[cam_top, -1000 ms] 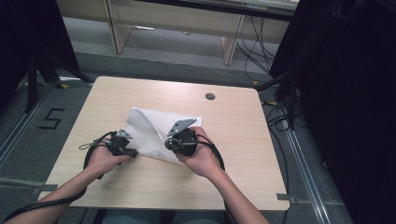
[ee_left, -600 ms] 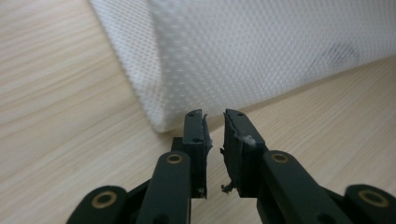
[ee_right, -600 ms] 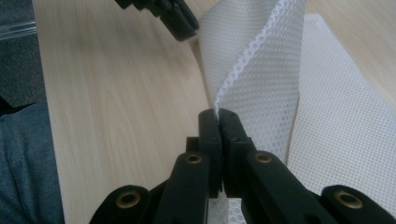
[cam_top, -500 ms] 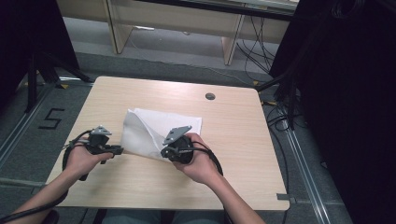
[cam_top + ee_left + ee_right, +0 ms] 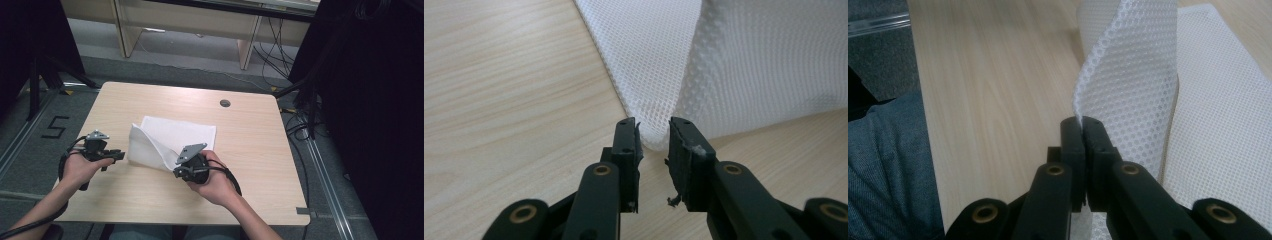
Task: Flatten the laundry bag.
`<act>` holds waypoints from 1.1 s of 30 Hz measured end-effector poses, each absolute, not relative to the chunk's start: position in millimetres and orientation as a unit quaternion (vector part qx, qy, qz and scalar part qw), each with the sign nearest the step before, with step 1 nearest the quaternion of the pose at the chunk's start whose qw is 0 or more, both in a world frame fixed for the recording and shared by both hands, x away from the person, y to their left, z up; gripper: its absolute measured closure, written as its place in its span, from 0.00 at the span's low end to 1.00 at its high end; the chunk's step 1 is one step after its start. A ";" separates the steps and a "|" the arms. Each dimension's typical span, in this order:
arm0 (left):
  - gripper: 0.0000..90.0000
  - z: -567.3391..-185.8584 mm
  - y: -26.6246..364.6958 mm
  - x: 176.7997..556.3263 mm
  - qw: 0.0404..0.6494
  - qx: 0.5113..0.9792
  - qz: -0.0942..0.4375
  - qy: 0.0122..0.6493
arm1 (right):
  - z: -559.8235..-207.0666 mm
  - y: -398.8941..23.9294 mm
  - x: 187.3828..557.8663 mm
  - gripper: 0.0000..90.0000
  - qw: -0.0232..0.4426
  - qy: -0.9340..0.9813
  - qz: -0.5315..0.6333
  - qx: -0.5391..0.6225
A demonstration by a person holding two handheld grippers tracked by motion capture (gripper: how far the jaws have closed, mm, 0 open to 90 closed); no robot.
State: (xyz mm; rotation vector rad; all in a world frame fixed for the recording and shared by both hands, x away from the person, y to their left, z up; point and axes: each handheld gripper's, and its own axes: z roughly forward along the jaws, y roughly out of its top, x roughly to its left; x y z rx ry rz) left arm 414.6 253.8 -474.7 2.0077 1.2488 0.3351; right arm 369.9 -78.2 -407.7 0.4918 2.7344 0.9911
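Pinching a corner of the white mesh cloth (image 5: 172,140) on the pale wooden table (image 5: 255,150) in my clenched right gripper (image 5: 1082,125), I had just been opening my released left gripper (image 5: 653,137), likely needing a fresh corner to fold.

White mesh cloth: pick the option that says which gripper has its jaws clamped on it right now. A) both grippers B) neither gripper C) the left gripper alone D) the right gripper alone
D: in the right gripper view the right gripper has its jaws pressed together on an edge of the white mesh cloth, while in the left gripper view the left gripper, whose jaws have just been opening, stands with a gap and the cloth's corner lies loose between them.
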 end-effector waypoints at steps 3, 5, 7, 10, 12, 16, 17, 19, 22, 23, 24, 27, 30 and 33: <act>0.80 -474.6 257.6 415.2 0.362 0.783 0.129 0.488 | -408.5 -77.8 367.3 1.00 0.100 0.924 0.332 0.162; 0.80 -475.6 256.9 415.5 0.371 0.774 0.131 0.496 | -409.3 -77.6 364.0 1.00 0.098 0.925 0.330 0.160; 0.79 -474.5 259.0 416.0 0.365 0.782 0.131 0.489 | -409.8 -77.6 363.4 1.00 0.100 0.926 0.329 0.159; 0.79 -473.8 258.5 416.4 0.376 0.771 0.134 0.497 | -413.6 -77.8 358.2 1.00 0.091 0.928 0.324 0.159; 0.78 -473.7 259.7 417.3 0.379 0.769 0.130 0.497 | -415.9 -78.0 355.3 1.00 0.088 0.930 0.319 0.162; 0.77 -474.0 261.8 418.9 0.385 0.763 0.131 0.502 | -420.6 -78.1 352.4 1.00 0.085 0.933 0.315 0.154; 0.77 -474.1 262.4 419.1 0.386 0.760 0.131 0.506 | -424.6 -77.9 349.6 1.00 0.075 0.935 0.311 0.153; 0.77 -474.7 263.4 419.6 0.389 0.758 0.129 0.507 | -428.5 -77.8 347.1 1.00 0.068 0.938 0.302 0.153; 0.76 -475.0 261.6 419.5 0.398 0.753 0.130 0.508 | -433.7 -78.0 345.3 0.99 0.065 0.941 0.295 0.149; 0.76 -475.0 261.6 419.5 0.398 0.753 0.130 0.508 | -433.7 -78.0 345.3 0.99 0.065 0.941 0.295 0.149; 0.75 -474.9 260.5 419.9 0.404 0.753 0.128 0.503 | -436.9 -78.2 344.3 0.99 0.065 0.942 0.293 0.148; 0.75 -474.3 259.3 419.8 0.407 0.753 0.130 0.500 | -441.5 -78.7 342.9 0.99 0.059 0.944 0.289 0.149; 0.73 -474.8 259.5 420.1 0.412 0.757 0.141 0.487 | -444.5 -79.8 343.7 0.99 0.060 0.946 0.284 0.142; 0.70 -477.0 257.1 420.3 0.424 0.758 0.145 0.475 | -446.9 -81.0 344.0 0.99 0.054 0.948 0.280 0.142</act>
